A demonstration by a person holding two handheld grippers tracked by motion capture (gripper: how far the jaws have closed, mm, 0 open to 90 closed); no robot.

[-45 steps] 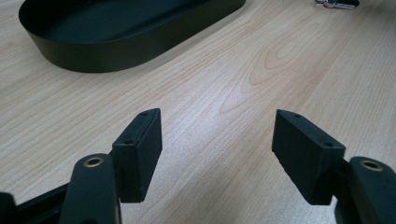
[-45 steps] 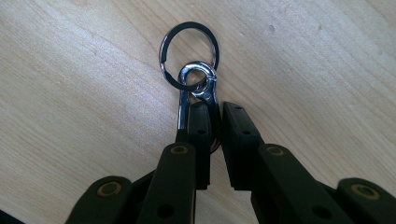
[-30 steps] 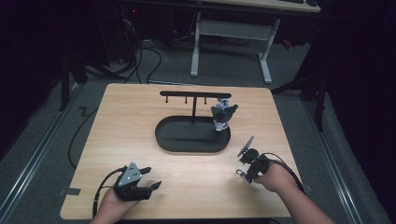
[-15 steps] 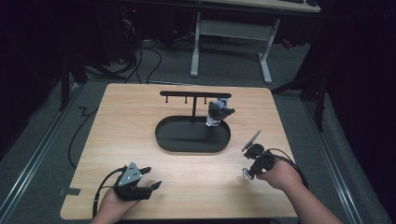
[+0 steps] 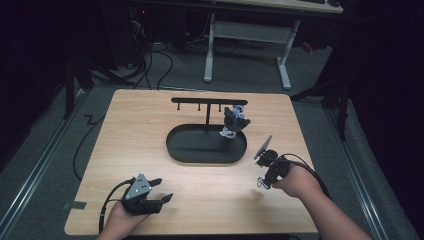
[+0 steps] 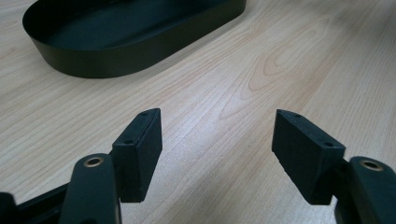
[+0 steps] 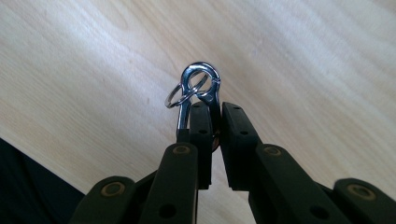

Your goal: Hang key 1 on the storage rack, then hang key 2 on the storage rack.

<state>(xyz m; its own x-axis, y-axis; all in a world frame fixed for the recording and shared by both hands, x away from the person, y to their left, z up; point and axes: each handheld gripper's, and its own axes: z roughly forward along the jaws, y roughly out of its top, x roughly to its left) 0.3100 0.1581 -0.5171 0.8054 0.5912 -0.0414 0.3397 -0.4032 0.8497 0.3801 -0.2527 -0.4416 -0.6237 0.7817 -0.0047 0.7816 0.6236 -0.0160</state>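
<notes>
Keyring clip (image 7: 201,86), a shiny metal snap hook with a thin split ring (image 7: 180,96) threaded through its loop, is pinched between the nearly closed jaws of the right gripper (image 7: 212,112); its rounded end sticks out past the pads, over bare wood. In the high view the right gripper (image 5: 260,182) is held above the worktop (image 5: 145,125) near the right edge, toward the near right corner, with the small metal piece glinting at its tip and the person's right hand (image 5: 295,181) wrapped around its body, a cable trailing from it toward the right edge.

Out from there, toward the middle of the worktop, lies a black oval tray (image 5: 175,150). A black T-shaped hanger stand (image 5: 207,101) rises from it, its crossbar running parallel to the far edge, with short pegs under the bar. A small dark and pale keychain (image 5: 234,121) hangs from the right end of that bar, over the tray's right part.

At the near left corner the left gripper (image 6: 217,142) rests low over the wood with its jaws spread wide and nothing between them, pointing toward the tray. The left hand (image 5: 122,217) holds it from the near edge.
</notes>
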